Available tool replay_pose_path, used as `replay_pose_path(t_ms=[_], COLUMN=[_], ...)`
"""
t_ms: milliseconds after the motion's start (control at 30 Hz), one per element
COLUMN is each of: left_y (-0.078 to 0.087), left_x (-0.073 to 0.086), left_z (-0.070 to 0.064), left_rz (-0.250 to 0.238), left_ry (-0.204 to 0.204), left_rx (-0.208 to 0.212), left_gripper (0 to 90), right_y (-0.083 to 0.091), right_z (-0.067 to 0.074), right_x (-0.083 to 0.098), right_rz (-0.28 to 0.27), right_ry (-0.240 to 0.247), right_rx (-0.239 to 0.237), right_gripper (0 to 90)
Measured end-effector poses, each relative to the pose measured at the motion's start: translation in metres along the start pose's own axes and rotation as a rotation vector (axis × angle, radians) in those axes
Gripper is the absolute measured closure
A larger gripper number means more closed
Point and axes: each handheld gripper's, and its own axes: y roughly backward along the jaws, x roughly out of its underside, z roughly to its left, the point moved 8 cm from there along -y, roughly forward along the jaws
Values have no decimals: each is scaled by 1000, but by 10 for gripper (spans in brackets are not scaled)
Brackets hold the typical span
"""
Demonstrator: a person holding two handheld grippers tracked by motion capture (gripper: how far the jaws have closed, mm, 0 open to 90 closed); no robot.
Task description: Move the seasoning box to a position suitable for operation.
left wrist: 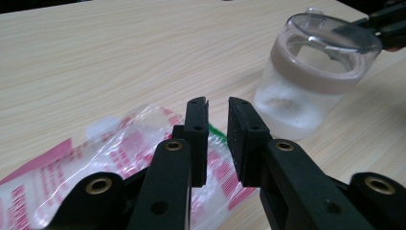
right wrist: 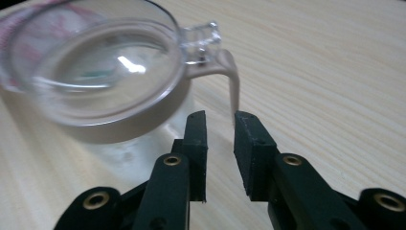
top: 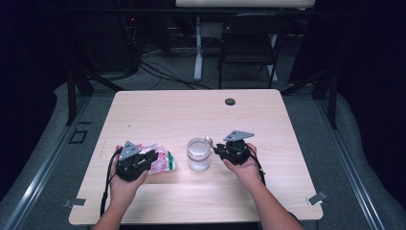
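High view has both grippers down near the front of the light wooden table (top: 191, 110), so it looks like things are only just getting going. The small clear glass jar with a tan seal band and hinged clear lid (top: 198, 154) sits in the middle of the near half of the table, lid resting on top, and the crinkly clear plastic packet with red and white print (top: 160, 162) lies flat to its left, just beside it. My read: nothing has been opened or moved into the jar yet (there's some whitish stuff in the bottom, can't tell what). So pretty much all the work is left, probably popping the lid and dealing with the packet.

Left gripper (left wrist: 218, 109) hovers low over the packet, jaws a narrow gap apart with nothing between them, so it's released, not pinching. In the high view the left hand (top: 125, 184) cups it from the near side, forearm coming straight up from the bottom edge.

Right gripper (right wrist: 220, 117) is right next to the jar's right side, aimed at the tan latch tab (right wrist: 233, 81) hanging off the lid. Jaws are slightly apart and empty, tab just beyond the tips, not gripped. Right hand (top: 246, 167) angles in from the near right, pointing left toward the jar.
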Motion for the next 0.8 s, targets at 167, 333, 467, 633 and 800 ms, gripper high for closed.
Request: replay_pose_path(t_ms=[167, 333, 467, 633, 800], left_y=[7, 13, 17, 19, 18], left_x=[8, 14, 17, 19, 20], left_z=[6, 10, 10, 10, 10], left_rz=[-1, 0, -3, -7, -1], left_ry=[28, 42, 56, 63, 61], left_rx=[-22, -50, -47, -53, -50], left_gripper=[779, 762, 747, 727, 723], right_y=[-14, -29, -38, -42, -43], right_z=[-4, -6, -11, -11, -9], right_x=[-6, -9, -10, -12, -13], right_rz=[5, 26, 35, 41, 42], right_ry=[29, 45, 14, 8, 34], right_rx=[8, 14, -9, -20, -2], right_gripper=[709, 715, 745, 812, 839])
